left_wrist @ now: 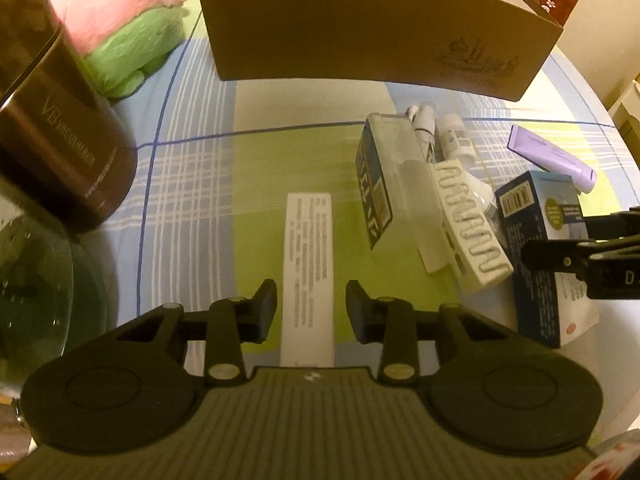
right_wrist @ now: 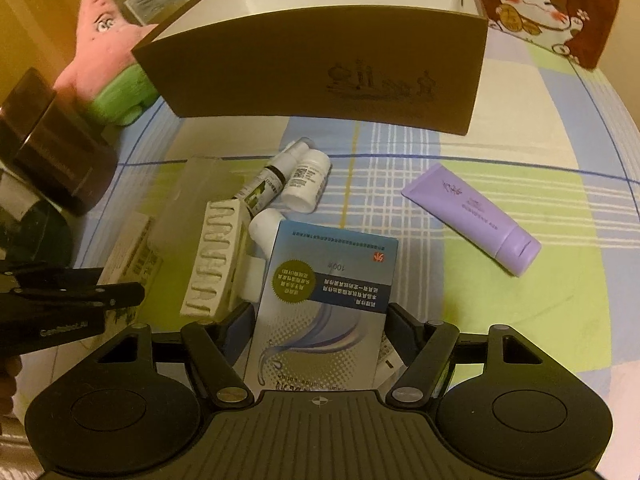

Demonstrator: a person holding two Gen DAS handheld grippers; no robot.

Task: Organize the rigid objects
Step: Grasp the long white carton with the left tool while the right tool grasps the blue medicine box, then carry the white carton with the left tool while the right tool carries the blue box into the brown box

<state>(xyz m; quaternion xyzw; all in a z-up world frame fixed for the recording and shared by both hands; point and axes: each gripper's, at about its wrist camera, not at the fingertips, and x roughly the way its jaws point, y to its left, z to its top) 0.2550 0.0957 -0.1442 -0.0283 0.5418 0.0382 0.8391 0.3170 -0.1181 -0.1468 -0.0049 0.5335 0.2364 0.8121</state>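
Note:
My left gripper (left_wrist: 311, 305) is open, its fingers either side of a long white box (left_wrist: 307, 276) lying on the checked cloth, not touching it. My right gripper (right_wrist: 320, 322) is open around a blue box (right_wrist: 320, 312), fingers beside its sides; whether they touch is unclear. The blue box also shows in the left wrist view (left_wrist: 540, 240). A brown open storage box (right_wrist: 320, 68) stands beyond. Small white bottles (right_wrist: 306, 180), a white ribbed box (right_wrist: 212, 256), a clear case (right_wrist: 192, 204) and a purple tube (right_wrist: 472, 216) lie between.
A pink and green plush toy (left_wrist: 120, 24) and a dark brown vacuum box (left_wrist: 60, 132) are at the left. A green glass bowl (left_wrist: 28, 300) sits at the near left. A red cat-print cloth (right_wrist: 548, 4) lies at the far right.

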